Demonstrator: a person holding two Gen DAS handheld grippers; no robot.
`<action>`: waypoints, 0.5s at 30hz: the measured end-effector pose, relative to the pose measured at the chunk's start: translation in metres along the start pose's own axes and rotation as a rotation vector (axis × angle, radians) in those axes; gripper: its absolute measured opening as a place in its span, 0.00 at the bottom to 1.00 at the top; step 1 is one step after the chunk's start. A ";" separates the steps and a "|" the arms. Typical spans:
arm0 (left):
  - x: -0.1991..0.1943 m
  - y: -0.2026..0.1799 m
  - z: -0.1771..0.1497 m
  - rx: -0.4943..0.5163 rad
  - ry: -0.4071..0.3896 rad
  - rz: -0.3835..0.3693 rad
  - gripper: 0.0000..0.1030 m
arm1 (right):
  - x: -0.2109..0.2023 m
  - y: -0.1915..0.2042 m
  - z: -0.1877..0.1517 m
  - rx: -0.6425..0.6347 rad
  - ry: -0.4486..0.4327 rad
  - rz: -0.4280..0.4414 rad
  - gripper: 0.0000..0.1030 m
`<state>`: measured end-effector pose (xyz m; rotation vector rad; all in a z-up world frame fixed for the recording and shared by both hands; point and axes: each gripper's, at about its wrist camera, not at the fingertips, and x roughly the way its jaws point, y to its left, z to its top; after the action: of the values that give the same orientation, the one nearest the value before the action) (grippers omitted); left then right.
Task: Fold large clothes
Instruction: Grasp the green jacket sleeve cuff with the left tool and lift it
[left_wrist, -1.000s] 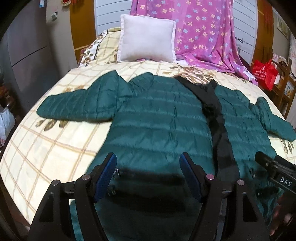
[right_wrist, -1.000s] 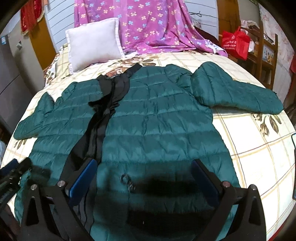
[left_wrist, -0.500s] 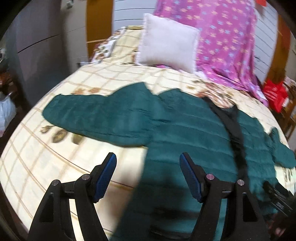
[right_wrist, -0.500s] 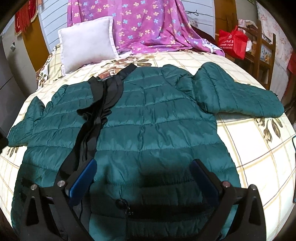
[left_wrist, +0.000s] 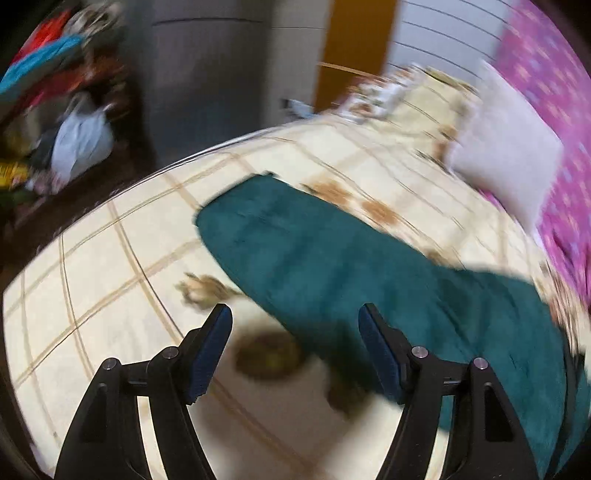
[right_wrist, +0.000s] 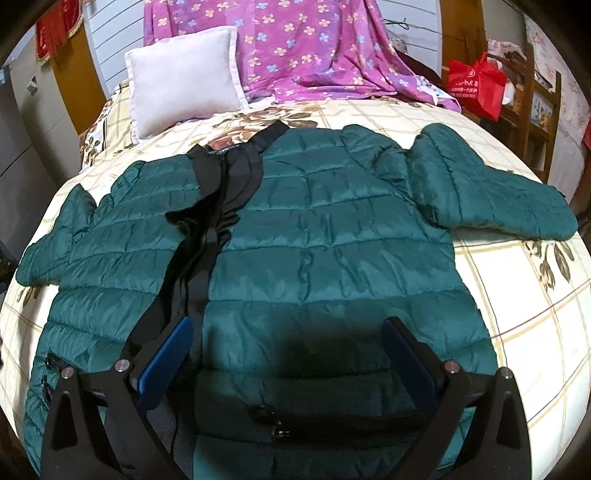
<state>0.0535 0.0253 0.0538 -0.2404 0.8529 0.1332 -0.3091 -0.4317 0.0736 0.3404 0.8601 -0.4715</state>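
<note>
Fold not begun: dark-green quilted puffer jacket (right_wrist: 332, 251) flat on bed (right_wrist: 535, 314); left hand-held gripper (left_wrist: 295, 325) released near sleeve (left_wrist: 295, 243), right hand-held gripper (right_wrist: 288, 339) released over hem. Next needed: sleeve grab.

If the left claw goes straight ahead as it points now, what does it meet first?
Most likely the jacket's green sleeve, lying on the checked bedspread just ahead of the open left claw. The picture is blurred, so depth is uncertain.

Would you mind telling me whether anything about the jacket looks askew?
The green jacket lies flat with sleeves spread, but its black front placket is bunched and rumpled near the collar rather than straight. Nothing looks damaged.
</note>
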 end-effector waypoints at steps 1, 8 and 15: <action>0.009 0.006 0.006 -0.025 -0.006 0.022 0.34 | 0.000 0.001 0.000 -0.004 0.000 0.002 1.00; 0.061 0.030 0.026 -0.106 0.034 0.115 0.31 | 0.005 0.001 -0.001 -0.015 0.006 0.000 1.00; 0.080 0.025 0.027 -0.133 0.011 0.021 0.00 | 0.016 0.002 -0.005 -0.028 0.028 -0.017 1.00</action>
<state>0.1201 0.0584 0.0058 -0.3572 0.8589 0.2093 -0.3023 -0.4318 0.0580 0.3146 0.8966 -0.4707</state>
